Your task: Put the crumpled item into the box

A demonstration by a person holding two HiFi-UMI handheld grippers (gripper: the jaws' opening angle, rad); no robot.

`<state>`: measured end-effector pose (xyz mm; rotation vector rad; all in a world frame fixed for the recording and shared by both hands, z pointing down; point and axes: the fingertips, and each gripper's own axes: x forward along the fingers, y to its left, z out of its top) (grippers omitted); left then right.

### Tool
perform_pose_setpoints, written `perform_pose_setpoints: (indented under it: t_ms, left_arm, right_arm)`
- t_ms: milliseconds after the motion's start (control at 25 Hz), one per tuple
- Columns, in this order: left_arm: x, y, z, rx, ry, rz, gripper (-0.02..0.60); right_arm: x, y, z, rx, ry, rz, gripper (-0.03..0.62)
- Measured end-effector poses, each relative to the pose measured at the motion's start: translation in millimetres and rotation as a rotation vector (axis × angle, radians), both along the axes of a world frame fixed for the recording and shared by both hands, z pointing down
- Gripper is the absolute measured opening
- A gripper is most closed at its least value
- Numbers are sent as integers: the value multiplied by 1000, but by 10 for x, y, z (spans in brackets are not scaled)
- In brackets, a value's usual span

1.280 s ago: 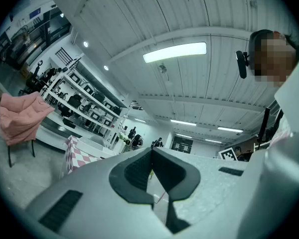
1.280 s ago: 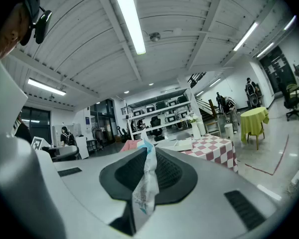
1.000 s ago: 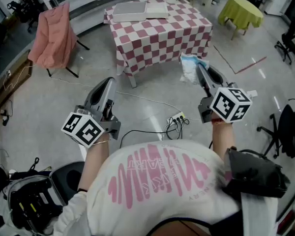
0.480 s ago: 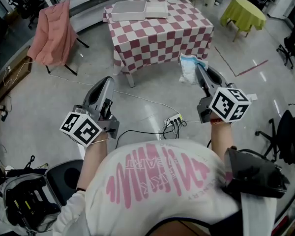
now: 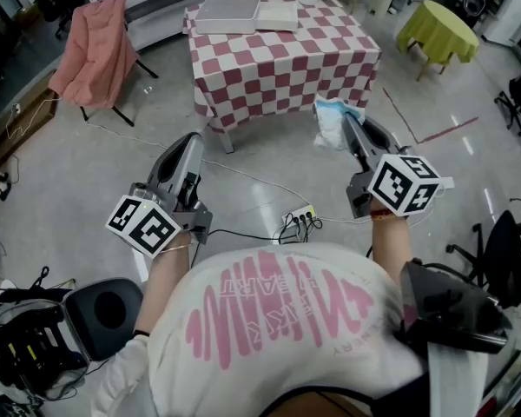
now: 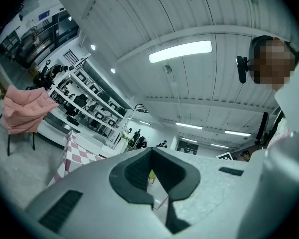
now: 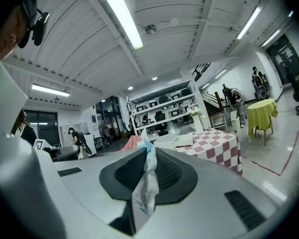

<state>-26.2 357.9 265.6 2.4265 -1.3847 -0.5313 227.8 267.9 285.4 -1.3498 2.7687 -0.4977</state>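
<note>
In the head view my right gripper (image 5: 346, 127) is held out over the floor, shut on a crumpled white and blue item (image 5: 332, 120) that sticks out past its tips. The right gripper view shows that item (image 7: 145, 183) pinched between the dark pads. My left gripper (image 5: 191, 144) is level with it on the left; its jaws are shut with nothing in them (image 6: 152, 176). Ahead stands a table with a red and white checked cloth (image 5: 286, 63). A flat grey box (image 5: 227, 14) and a white box (image 5: 278, 17) lie on its far side, also seen as boxes (image 7: 172, 141) from the right gripper.
A chair draped in pink cloth (image 5: 91, 50) stands left of the table, and a round table with a yellow cloth (image 5: 438, 26) is at the far right. A power strip with cables (image 5: 300, 217) lies on the floor between the grippers. A black stool (image 5: 104, 307) is at the lower left.
Both grippers keep the same pose and the right one still grips the crumpled item. The view of the room has shifted only slightly.
</note>
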Motion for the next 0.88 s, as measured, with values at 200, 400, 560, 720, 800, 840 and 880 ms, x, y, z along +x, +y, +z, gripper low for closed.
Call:
perform_pose_setpoints:
  t_ms: [200,400,560,720,800,840,880]
  left_arm:
    - [88,-55,95,-34,-2,2,8]
    - [76,-149,181,-62,9,1,8]
    - [133,-293,286,-76,18,33,8]
    - [156,-493,342,-67,20,63,8]
    - [123,-640,351,-64,24,72,8]
    - [90,-724,342,-61,28,74,8]
    - [45,-810,322,-55,35,75,8]
  right_arm:
    - [79,-89,118,-31,-15,1,43]
    - [104,-134,206,-53,-8,10,43]
    - [111,-205,378,-91,10,14,43]
    - [110,-333,454,-99,23,29,43]
    - [74,-442,450,-97,23,38,43]
    - [45,-508,439,-96,22,42,43]
    - [9,-580,423,-94,23,46,43]
